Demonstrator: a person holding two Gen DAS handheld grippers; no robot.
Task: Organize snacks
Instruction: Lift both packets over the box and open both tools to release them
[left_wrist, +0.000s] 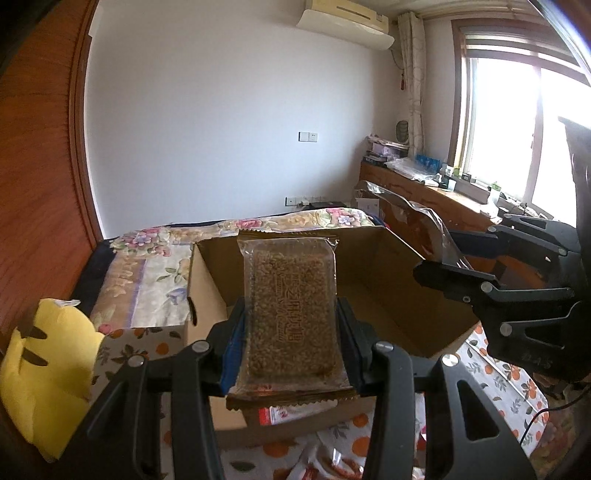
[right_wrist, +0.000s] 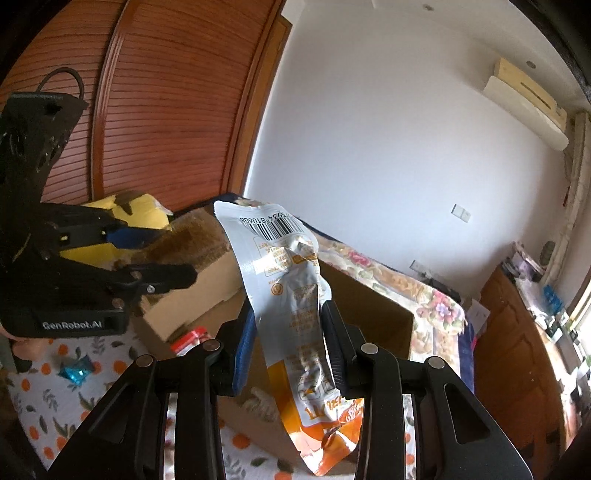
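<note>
Both claws are squeezing snacks above the open cardboard box (left_wrist: 388, 266) (which looks nearly empty): the left gripper (left_wrist: 291, 332) grasps a seed bar (left_wrist: 291, 299), the right gripper (right_wrist: 291, 343) an orange pouch (right_wrist: 295, 295), and more snacks (left_wrist: 332, 461) wait on the cloth.

Brown sesame bar (left_wrist: 291, 314), white-and-orange pouch (right_wrist: 295, 295), orange-dotted floral cloth (left_wrist: 140, 347), yellow cushion (left_wrist: 48, 369)

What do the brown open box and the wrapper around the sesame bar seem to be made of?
Brown open box: looks like corrugated cardboard, matte, with folded flaps and raw edges. Clear wrapper on the sesame bar: probably thin glossy plastic film, since the bar shows through it and its end seams are crimped.
</note>
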